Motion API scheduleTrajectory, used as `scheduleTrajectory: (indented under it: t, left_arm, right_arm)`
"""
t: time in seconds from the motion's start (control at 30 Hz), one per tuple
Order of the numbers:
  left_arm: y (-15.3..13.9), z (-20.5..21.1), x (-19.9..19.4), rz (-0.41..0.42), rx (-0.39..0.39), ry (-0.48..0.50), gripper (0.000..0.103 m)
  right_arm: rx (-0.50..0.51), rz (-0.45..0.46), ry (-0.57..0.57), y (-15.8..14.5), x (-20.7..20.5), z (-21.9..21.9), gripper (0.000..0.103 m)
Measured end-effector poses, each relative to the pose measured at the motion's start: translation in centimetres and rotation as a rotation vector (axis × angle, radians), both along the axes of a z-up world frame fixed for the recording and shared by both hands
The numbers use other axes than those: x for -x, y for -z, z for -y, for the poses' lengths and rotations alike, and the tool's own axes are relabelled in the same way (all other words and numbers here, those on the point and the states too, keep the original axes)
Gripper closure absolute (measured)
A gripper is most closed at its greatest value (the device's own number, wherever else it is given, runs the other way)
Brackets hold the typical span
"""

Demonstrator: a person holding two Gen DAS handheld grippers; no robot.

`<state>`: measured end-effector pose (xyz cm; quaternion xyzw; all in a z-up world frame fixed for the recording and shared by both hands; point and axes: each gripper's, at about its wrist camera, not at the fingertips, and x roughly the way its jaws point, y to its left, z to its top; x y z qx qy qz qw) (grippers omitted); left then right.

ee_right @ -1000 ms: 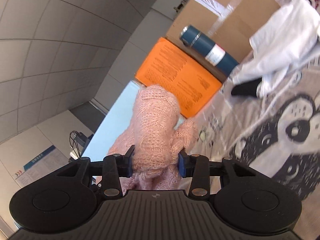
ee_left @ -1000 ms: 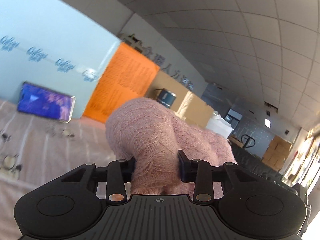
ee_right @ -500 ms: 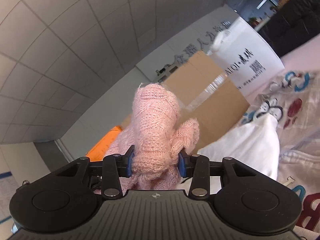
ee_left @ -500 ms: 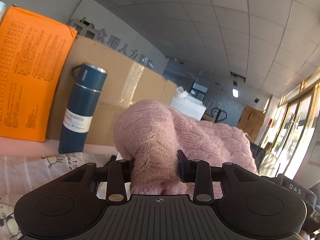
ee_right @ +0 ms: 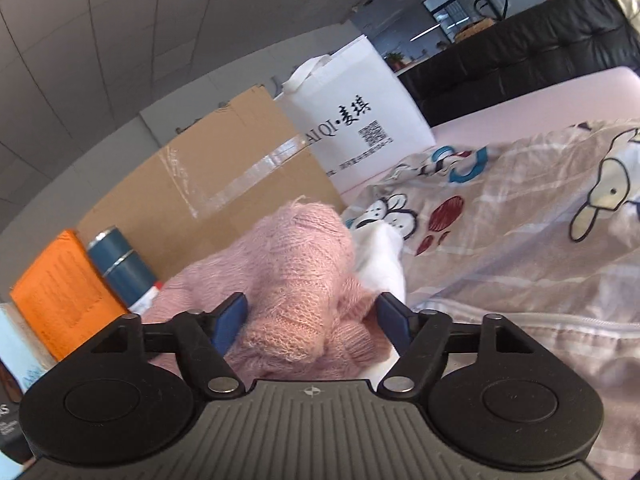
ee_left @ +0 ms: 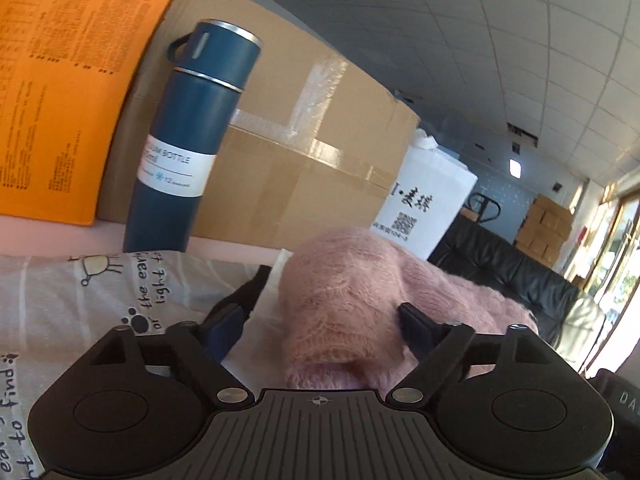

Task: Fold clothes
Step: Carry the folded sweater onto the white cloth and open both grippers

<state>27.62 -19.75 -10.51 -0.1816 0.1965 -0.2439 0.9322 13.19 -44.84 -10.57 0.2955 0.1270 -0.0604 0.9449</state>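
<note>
A fuzzy pink knit sweater [ee_left: 344, 304] lies bunched between the fingers of my left gripper [ee_left: 320, 320], whose jaws stand wide apart, the left finger clear of the knit. In the right wrist view the same pink sweater [ee_right: 304, 268] sits between the spread fingers of my right gripper [ee_right: 312, 316], with gaps on both sides. It rests on a white garment [ee_right: 384, 260] on the cartoon-print sheet [ee_right: 520, 240]. A black piece of cloth [ee_left: 244, 292] lies beside the sweater in the left wrist view.
A blue vacuum bottle [ee_left: 188, 148] stands against a taped cardboard box [ee_left: 304, 152], with an orange board [ee_left: 60, 80] to its left and a white printed bag [ee_right: 352, 120] to its right. A black sofa [ee_right: 520, 52] lies beyond the bed's edge.
Both grippers have lowered the pink sweater toward the white garment on the bed and opened; the jaws that pinched the knit now stand apart.
</note>
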Motion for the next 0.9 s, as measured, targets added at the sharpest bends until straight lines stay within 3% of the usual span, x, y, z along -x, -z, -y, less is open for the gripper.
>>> scheduleTrajectory:
  t: [0.07,0.17,0.27,0.37,0.47,0.67,0.8,0.9]
  left_arm:
    - [0.2,-0.1,-0.3,-0.036,-0.014,-0.030,0.004]
    - [0.7,1.1,-0.8,-0.055,-0.134,-0.071,0.001]
    - [0.8,1.7,-1.0,-0.073,-0.193,-0.090,0.000]
    - [0.4,1.9,-0.3,-0.036,-0.224,-0.103,0.000]
    - [-0.9,1.5,0.9,0.001,-0.228,-0.119,0.001]
    - [-3.8,0.1,5.2,0.128,-0.305,-0.139,0.000]
    - [-5.5,-2.0,8.7,0.185,-0.327,-0.158,0.000]
    - [-6.8,-4.0,11.4,0.227,-0.330,-0.170,0.000]
  right_arm:
    - [0.046,-0.048,0.027,0.3,-0.5,-0.3,0.021]
    - [0.053,-0.121,0.041,0.9,-1.3,-0.2,0.014]
    - [0.046,-0.161,0.040,1.4,-1.9,0.0,0.008]
    - [0.030,-0.163,0.037,1.6,-2.0,0.2,0.007]
    - [-0.018,-0.090,0.028,1.4,-1.3,0.9,0.006]
    - [-0.034,0.139,0.165,0.4,1.5,1.5,0.004]
    - [0.014,0.231,0.208,-0.2,2.8,0.8,0.003]
    - [0.060,0.284,0.181,-1.7,4.7,-1.0,0.001]
